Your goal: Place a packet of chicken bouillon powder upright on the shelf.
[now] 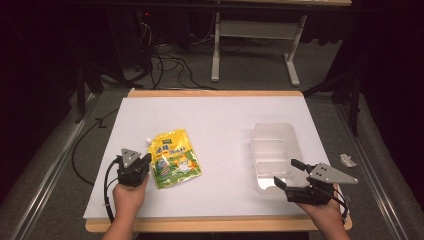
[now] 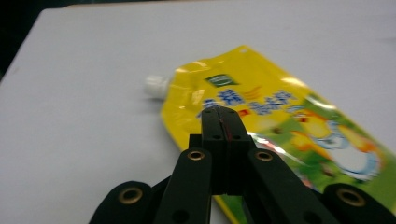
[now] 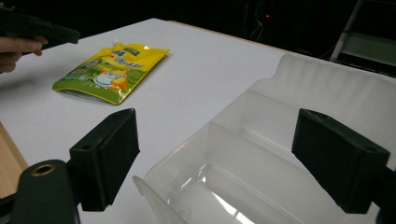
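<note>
black fingers (image 3: 105, 156), grey triangular plates (image 1: 131, 157)

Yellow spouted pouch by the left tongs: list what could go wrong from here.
1. The left tongs are shut above the flat yellow plastic pouch; closed like this they may just push it.
2. The open right tongs straddle the clear plastic bin's near wall and could nudge it.
</note>
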